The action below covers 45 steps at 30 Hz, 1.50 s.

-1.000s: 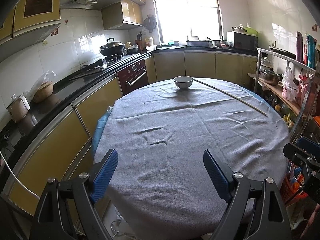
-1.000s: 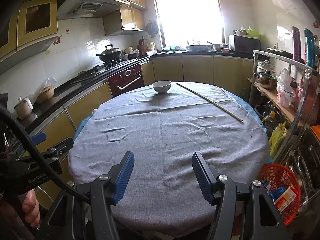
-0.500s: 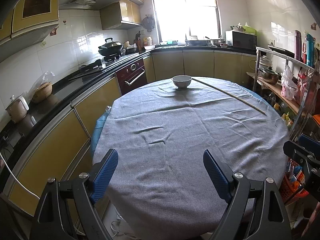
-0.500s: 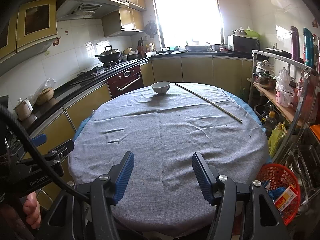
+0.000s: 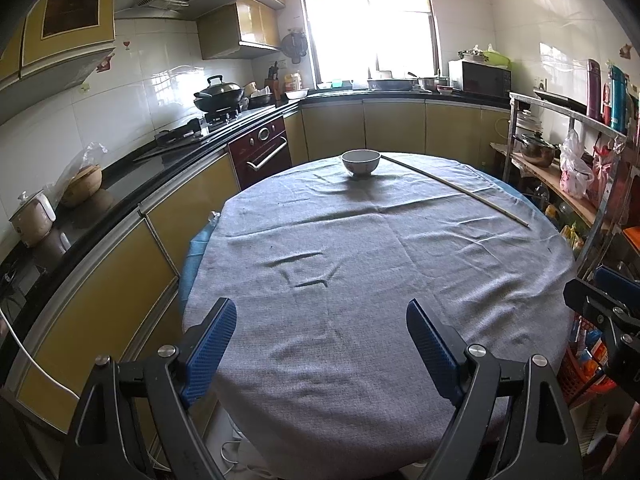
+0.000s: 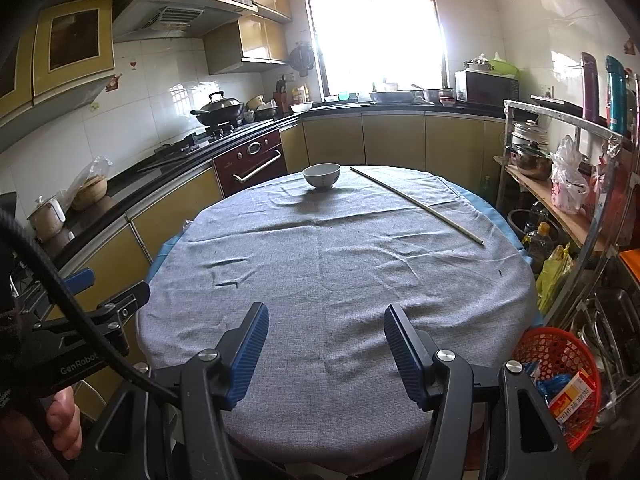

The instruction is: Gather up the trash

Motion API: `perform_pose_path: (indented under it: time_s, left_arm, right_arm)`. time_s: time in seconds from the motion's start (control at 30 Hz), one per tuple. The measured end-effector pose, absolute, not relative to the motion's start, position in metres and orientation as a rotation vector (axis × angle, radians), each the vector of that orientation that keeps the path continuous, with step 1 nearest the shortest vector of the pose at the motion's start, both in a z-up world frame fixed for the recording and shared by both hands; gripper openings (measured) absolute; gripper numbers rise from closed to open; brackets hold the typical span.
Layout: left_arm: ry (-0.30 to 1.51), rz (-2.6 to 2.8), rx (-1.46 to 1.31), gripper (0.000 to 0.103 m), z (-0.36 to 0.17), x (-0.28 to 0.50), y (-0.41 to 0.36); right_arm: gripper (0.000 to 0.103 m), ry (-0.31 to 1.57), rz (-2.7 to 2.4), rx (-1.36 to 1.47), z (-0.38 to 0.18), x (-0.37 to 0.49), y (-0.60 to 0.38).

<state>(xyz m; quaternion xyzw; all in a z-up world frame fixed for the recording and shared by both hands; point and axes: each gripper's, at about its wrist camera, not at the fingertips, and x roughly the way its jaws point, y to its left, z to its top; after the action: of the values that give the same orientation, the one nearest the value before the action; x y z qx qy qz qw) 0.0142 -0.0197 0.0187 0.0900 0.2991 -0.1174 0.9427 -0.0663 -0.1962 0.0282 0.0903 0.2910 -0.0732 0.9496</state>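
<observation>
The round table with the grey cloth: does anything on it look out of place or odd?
A long thin stick lies slantwise across the far right of the table, close to the white bowl. It looks odd there. The cloth has small wrinkles; nothing is spilled.

Almost nothing changes for me over this second. My left gripper (image 5: 318,308) shows the same wide gap between its jaws as a second ago, and my right gripper (image 6: 326,310) the same narrower one, both empty. The bowl (image 5: 360,162) and the long stick (image 5: 456,188) on the far side of the table (image 5: 380,260) lie where they lay. The packets in the red basket (image 6: 560,344) at near right are undisturbed. The only difference is a hair's drift of the framing, too slight to call a move.
</observation>
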Motion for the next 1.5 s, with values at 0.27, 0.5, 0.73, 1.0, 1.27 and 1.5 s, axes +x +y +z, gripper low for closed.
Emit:
perform_pose_path:
  time_s: [0.27, 0.5, 0.73, 1.0, 1.27, 1.5]
  left_arm:
    - [0.611, -0.244, 0.187, 0.087, 0.0183, 0.0142, -0.0205]
    - [0.611, -0.248, 0.186, 0.087, 0.0186, 0.0145, -0.0205]
    - [0.611, -0.248, 0.185, 0.087, 0.0197, 0.0143, -0.0207]
    - [0.61, -0.253, 0.188, 0.087, 0.0209, 0.0146, -0.0215]
    - [0.611, -0.256, 0.189, 0.087, 0.0206, 0.0144, -0.0223]
    - [0.613, -0.256, 0.191, 0.087, 0.0195, 0.0143, -0.0224]
  right_arm:
    - [0.064, 0.59, -0.149, 0.183, 0.0288, -0.0663, -0.1964]
    - [0.064, 0.591, -0.149, 0.182, 0.0289, -0.0666, -0.1963]
    - [0.064, 0.59, -0.15, 0.183, 0.0289, -0.0664, -0.1963]
    - [0.064, 0.59, -0.15, 0.182, 0.0284, -0.0662, -0.196]
    - [0.064, 0.592, -0.15, 0.183, 0.029, -0.0662, -0.1971]
    - [0.064, 0.596, -0.15, 0.185, 0.0282, -0.0664, -0.1983]
